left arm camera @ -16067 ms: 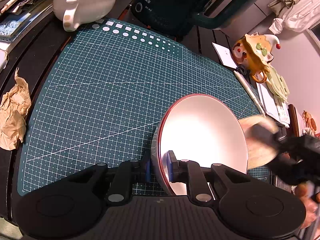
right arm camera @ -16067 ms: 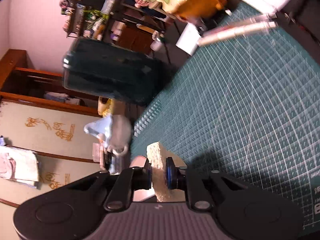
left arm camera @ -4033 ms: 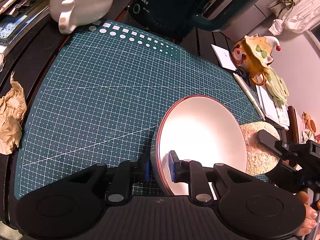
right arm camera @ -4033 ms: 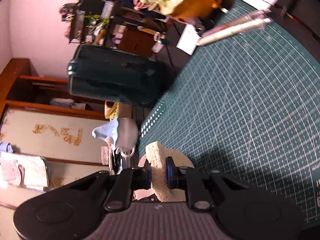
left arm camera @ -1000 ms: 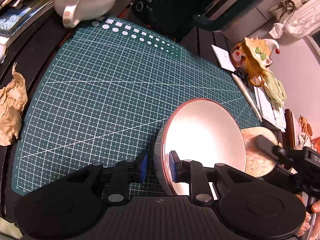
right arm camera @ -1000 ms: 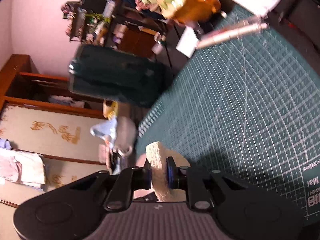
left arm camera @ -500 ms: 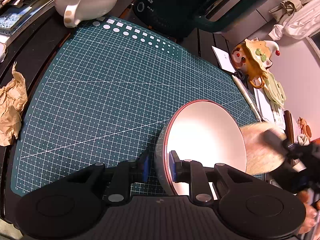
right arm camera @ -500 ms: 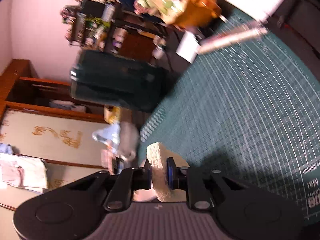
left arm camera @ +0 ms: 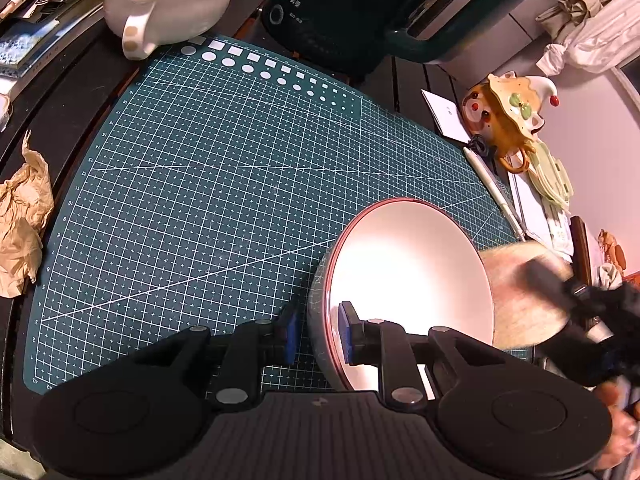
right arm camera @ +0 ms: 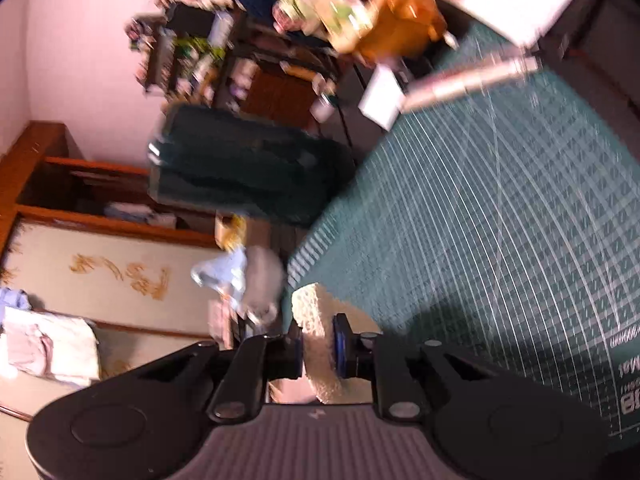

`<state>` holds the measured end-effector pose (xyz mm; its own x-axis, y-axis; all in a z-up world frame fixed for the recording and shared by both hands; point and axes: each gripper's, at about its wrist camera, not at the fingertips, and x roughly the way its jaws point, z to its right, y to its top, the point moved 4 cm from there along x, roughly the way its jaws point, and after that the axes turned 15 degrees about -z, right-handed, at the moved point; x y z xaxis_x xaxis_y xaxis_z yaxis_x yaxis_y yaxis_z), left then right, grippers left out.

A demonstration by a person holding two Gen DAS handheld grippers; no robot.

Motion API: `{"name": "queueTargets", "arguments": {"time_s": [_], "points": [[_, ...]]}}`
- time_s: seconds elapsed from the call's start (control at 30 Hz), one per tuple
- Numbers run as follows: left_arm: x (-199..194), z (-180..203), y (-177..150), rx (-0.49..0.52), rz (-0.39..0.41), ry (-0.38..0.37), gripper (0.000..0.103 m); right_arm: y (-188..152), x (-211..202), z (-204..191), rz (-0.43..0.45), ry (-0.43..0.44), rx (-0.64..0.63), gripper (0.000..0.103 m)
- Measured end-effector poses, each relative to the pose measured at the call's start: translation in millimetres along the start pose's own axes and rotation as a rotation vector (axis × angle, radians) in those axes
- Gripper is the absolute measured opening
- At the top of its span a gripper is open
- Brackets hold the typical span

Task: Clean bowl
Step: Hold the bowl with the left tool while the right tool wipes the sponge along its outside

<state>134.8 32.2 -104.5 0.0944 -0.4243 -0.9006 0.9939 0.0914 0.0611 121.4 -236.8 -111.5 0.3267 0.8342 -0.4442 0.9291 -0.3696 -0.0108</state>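
the left tool [left arm camera: 316,334] is clenched on the near rim of the white bowl [left arm camera: 408,276], tilted up at the near right corner of the cutting mat [left arm camera: 224,184]. the right tool [right arm camera: 318,346] grasps a sponge [right arm camera: 316,320], blurred against the bowl's right rim. scrubbing looks underway; the inside already looks clean.

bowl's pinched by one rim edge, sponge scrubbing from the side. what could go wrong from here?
1. The left gripper clamps the tilted white red-rimmed bowl at a single rim spot; sideways scrubbing could twist it loose onto the green cutting mat.
2. The round beige sponge sits at the bowl's outer right edge, blurred, so passes may miss the inside.
3. The right gripper swings near the yellow ceramic teapot and white pen.
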Motion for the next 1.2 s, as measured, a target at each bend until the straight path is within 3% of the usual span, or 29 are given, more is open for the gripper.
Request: {"name": "queueTargets", "arguments": {"time_s": [0.17, 0.4, 0.53, 0.73, 0.87, 1.1, 1.2], "points": [[0, 0, 0, -0.003, -0.001, -0.002, 0.020, 2, -10, -9, 0.034, 0.023, -0.022, 0.015], [0, 0, 0, -0.003, -0.003, -0.003, 0.020, 3, -3, -3, 0.005, -0.020, -0.008, 0.014], [0, 1, 0, 0.003, -0.002, 0.003, 0.020, 3, -14, -10, 0.040, 0.023, -0.032, 0.015], [0, 0, 0, -0.002, -0.004, -0.003, 0.020, 1, 0, 2, -0.002, -0.034, -0.005, 0.015], [0, 1, 0, 0.000, -0.004, -0.001, 0.020, 3, -11, -8, 0.035, 0.014, -0.039, 0.015], [0, 0, 1, -0.002, -0.004, -0.002, 0.020, 1, 2, 2, -0.005, -0.038, -0.010, 0.014], [0, 0, 1, 0.001, -0.004, 0.001, 0.020, 2, -9, -6, 0.024, 0.010, -0.030, 0.015]]}}
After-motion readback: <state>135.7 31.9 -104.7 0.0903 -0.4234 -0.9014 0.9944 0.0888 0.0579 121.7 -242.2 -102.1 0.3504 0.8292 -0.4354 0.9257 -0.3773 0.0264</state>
